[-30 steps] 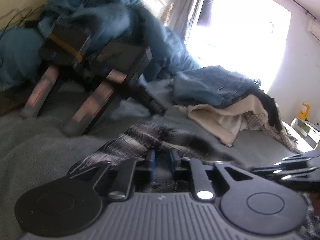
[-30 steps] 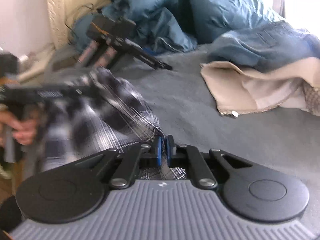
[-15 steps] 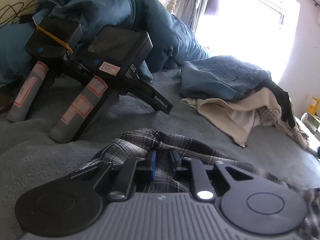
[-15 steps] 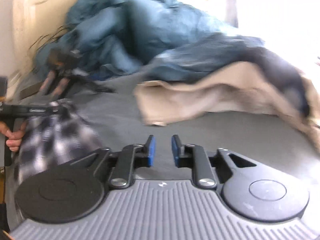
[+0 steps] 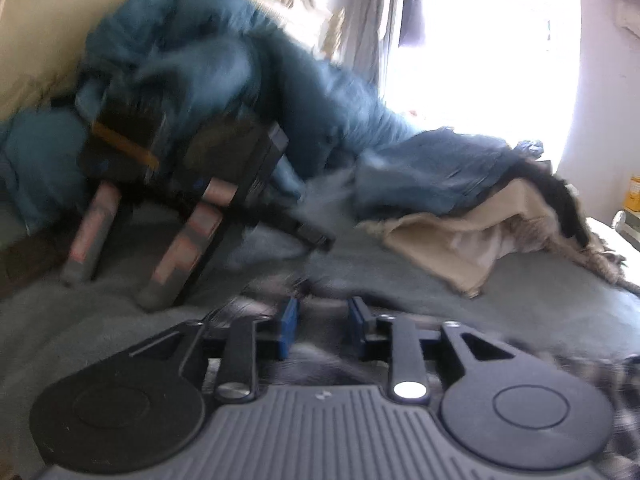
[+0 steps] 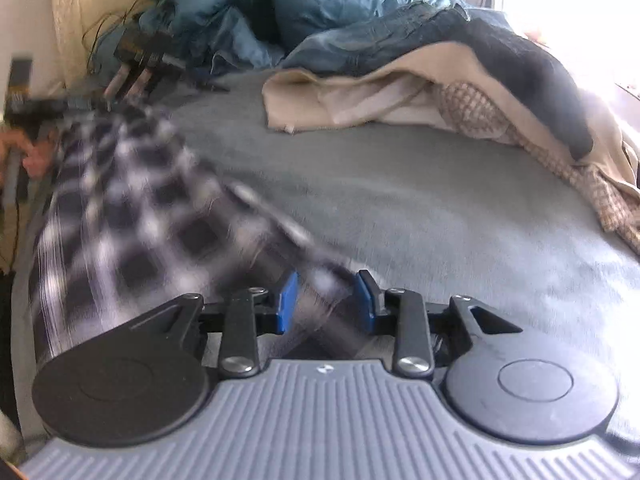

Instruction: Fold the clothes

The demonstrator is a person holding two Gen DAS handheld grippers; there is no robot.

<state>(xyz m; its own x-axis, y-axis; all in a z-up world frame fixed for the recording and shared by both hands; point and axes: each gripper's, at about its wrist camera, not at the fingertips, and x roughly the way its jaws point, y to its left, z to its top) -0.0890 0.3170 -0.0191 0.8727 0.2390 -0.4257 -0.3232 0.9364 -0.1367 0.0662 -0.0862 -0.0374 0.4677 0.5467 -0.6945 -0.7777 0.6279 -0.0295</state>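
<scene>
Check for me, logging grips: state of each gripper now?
Left gripper: open, just widened, over plaid shirt.
Right gripper: open, just widened, shirt edge between fingers.

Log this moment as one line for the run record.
left gripper: open, jaws just opened, over plaid shirt | right gripper: open, shirt edge between jaws

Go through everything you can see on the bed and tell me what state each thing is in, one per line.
Plaid shirt: spread on the bed, blurred, its edge between the right jaws.
Left gripper: open, jaws just widened, plaid cloth beneath.
Right gripper: open, jaws just widened.
Clothes pile: crumpled, unfolded.
Blue duvet: bunched at the headboard.
Spare grippers: lying on the bed.
</scene>
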